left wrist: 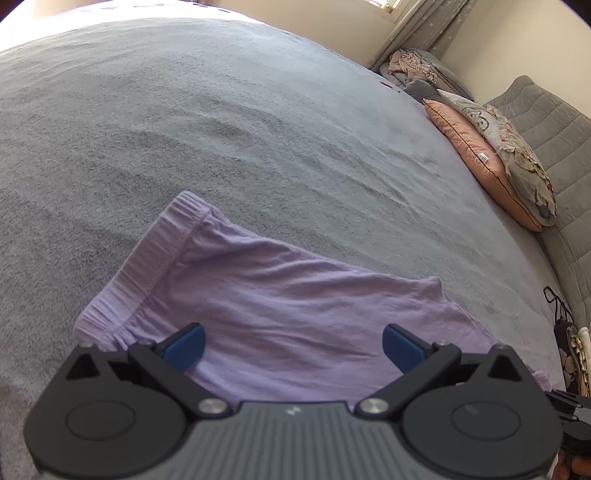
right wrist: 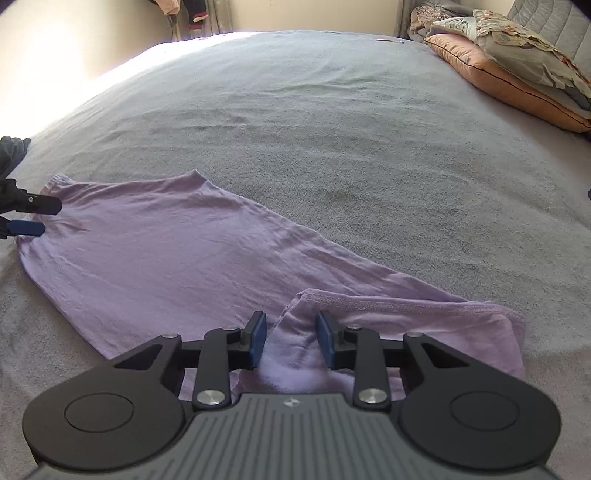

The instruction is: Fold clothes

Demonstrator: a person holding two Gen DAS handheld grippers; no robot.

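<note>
A pair of lilac shorts (right wrist: pixel 166 251) lies flat on the grey bedspread (right wrist: pixel 332 129). In the left wrist view the shorts (left wrist: pixel 280 306) show their ribbed waistband (left wrist: pixel 147 266) at the left. My left gripper (left wrist: pixel 291 345) is wide open just above the shorts near the waistband; it also shows at the left edge of the right wrist view (right wrist: pixel 33 218). My right gripper (right wrist: pixel 291 339) is partly open, its blue pads either side of a raised fold of the hem end (right wrist: pixel 369 306), not pinching it.
A pink pillow (right wrist: pixel 509 85) and a floral pillow (right wrist: pixel 524 40) lie at the bed's right side against a grey padded headboard (left wrist: pixel 546 122). Dark clothing (right wrist: pixel 13 147) lies at the bed's left edge. Curtains (left wrist: pixel 424 22) hang at the back.
</note>
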